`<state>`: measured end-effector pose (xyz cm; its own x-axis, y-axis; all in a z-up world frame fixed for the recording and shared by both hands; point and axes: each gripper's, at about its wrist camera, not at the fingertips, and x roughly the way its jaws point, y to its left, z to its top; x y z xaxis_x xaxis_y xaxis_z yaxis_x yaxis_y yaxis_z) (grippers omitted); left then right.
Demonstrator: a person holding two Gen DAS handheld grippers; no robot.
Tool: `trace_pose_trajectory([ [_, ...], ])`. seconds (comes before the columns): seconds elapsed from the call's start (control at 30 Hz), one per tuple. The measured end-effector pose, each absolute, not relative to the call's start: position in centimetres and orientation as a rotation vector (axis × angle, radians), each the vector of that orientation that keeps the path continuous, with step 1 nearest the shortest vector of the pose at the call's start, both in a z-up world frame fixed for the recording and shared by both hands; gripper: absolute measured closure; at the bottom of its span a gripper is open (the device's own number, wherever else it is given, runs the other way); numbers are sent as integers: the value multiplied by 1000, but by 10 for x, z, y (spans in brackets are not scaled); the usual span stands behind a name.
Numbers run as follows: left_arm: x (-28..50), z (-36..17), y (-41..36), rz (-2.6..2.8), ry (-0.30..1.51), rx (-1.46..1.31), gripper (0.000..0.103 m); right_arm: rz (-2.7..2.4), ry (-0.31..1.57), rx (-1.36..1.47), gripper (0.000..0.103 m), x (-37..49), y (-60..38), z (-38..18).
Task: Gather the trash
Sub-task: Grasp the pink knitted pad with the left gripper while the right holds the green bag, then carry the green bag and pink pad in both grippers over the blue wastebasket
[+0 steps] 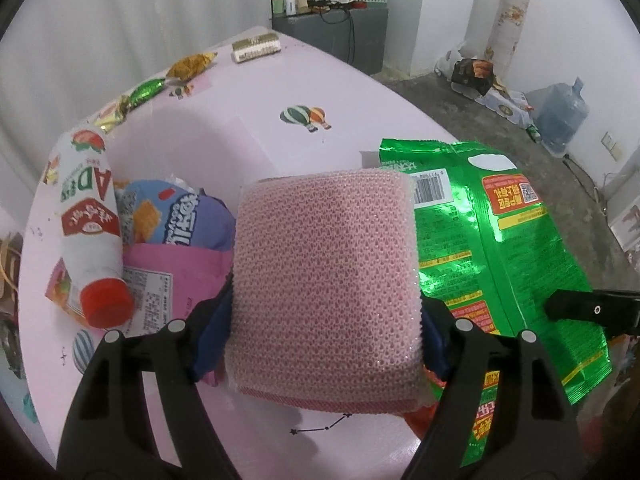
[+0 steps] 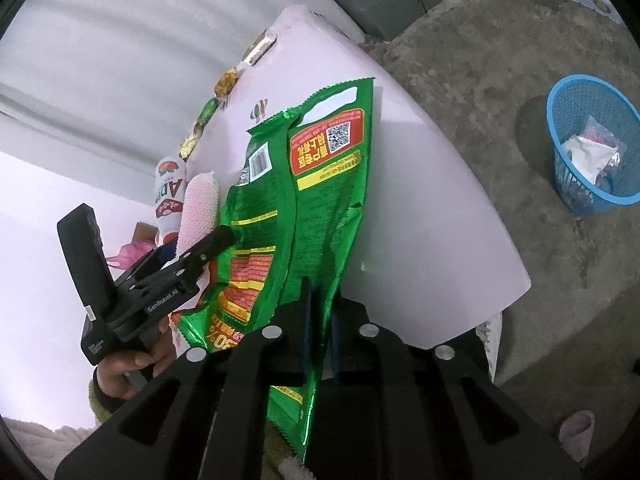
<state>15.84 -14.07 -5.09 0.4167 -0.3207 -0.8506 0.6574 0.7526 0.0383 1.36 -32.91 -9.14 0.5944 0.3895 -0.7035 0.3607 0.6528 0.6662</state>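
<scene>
The left gripper point(image 1: 326, 316) was clamped on a pink mesh sponge point(image 1: 326, 276), one blue pad on each side of it, held above the pink table point(image 1: 248, 120). The right gripper point(image 2: 318, 340) was pinched tight on the lower part of a big green snack bag point(image 2: 316, 184), w/ the bag hanging up and out over the table's edge, lifted rather than flat as far as the right wrist view showed. In the left wrist view the same bag point(image 1: 492, 240) sat just right of the sponge, and the tip of the right gripper point(image 1: 592, 310) showed at the far right edge. Left of the sponge lay a white drink bottle point(image 1: 88, 220) w/ a red cap, on its side, resting on a pink wrapper point(image 1: 168, 280) and touching a blue-purple snack pack point(image 1: 176, 216). Along the table's far edge sat several small candy wrappers point(image 1: 148, 90) and a gold-and-white packet point(image 1: 256, 48). On the concrete floor, well apart from the table, stood a blue mesh basket point(image 2: 592, 144) w/ white and clear plastic scraps already inside. The person's hand point(image 2: 132, 364) gripped the left tool's handle.
</scene>
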Motion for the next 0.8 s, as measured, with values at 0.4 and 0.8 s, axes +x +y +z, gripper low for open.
trace_pose_trajectory([
  [0.4, 149, -34, -138, -622, 871, 427, 30, -20, 947, 876, 99, 11, -335, -84],
  [0.8, 143, -13, -142, -633, 812, 432, 30, -40, 896, 891, 100, 1, -347, -75],
])
